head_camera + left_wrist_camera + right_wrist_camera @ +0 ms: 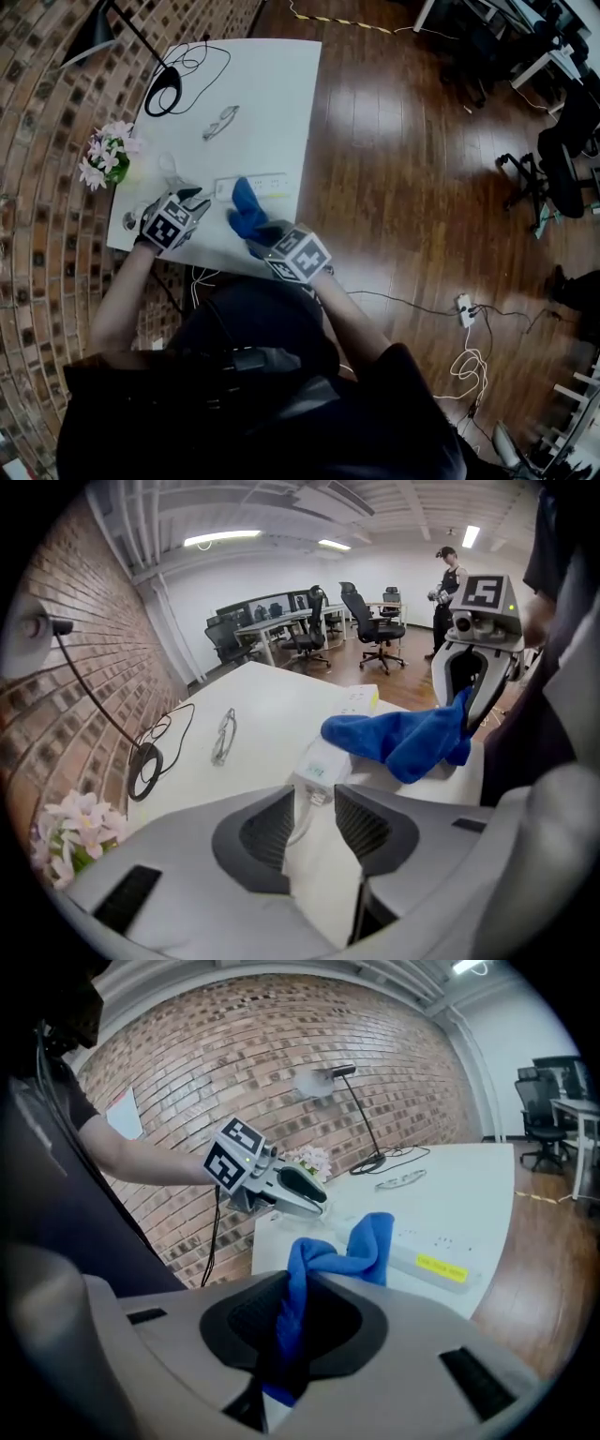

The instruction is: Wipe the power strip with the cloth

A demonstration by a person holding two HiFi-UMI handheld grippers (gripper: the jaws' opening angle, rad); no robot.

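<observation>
On the white table [281,75], in the upper left of the head view, the only container would be a vase under the one bunch of pink-white flowers [106,155] at its left edge (too small to make out). One power strip [272,183] lies near the table's lower edge, with one blue cloth [246,208] draped over it. Farther up are one pair of glasses [220,122] and one black lamp [92,36]. The left gripper [314,803] has its jaws apart around the strip's cord end, pads not pressing. The right gripper [295,1302] is clamped on the cloth.
</observation>
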